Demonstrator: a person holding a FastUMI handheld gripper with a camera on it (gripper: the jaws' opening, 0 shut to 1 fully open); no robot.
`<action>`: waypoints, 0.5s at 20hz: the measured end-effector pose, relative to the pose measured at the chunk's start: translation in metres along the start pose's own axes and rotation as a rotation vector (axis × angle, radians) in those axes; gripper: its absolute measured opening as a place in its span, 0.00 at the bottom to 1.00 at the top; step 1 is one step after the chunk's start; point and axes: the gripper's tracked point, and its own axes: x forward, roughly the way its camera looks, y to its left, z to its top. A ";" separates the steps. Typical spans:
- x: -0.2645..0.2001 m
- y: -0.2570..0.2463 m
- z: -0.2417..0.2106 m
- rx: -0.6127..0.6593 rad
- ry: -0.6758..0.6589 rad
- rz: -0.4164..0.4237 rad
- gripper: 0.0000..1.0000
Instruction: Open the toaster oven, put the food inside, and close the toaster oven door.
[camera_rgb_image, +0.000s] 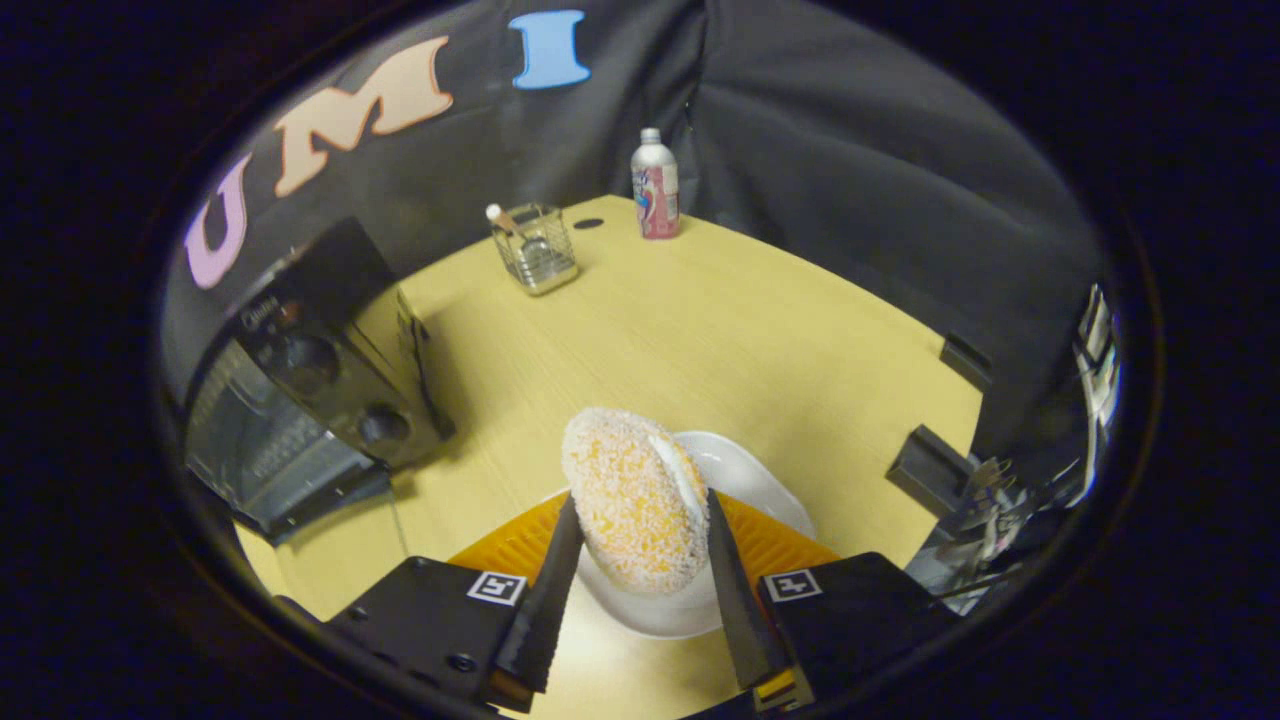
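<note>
The tool (640, 545) is clamped on the sugared bun (635, 510), held just above the white plate (745, 480), while the toaster oven (300, 400) off to the left looks open, leaving loading and door-closing undone.

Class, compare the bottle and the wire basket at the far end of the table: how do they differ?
The bottle is tall, slim, capped and solid-walled; the wire basket is squat, square, open-topped and see-through mesh. The bottle carries a pink label; the basket is bare metal and holds a small item. Both stand upright on the table.
</note>
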 end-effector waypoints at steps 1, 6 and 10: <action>-0.005 0.008 0.004 0.037 -0.018 0.026 0.71; -0.037 0.060 0.020 0.214 -0.092 0.183 0.71; -0.064 0.107 0.011 0.318 -0.087 0.304 0.71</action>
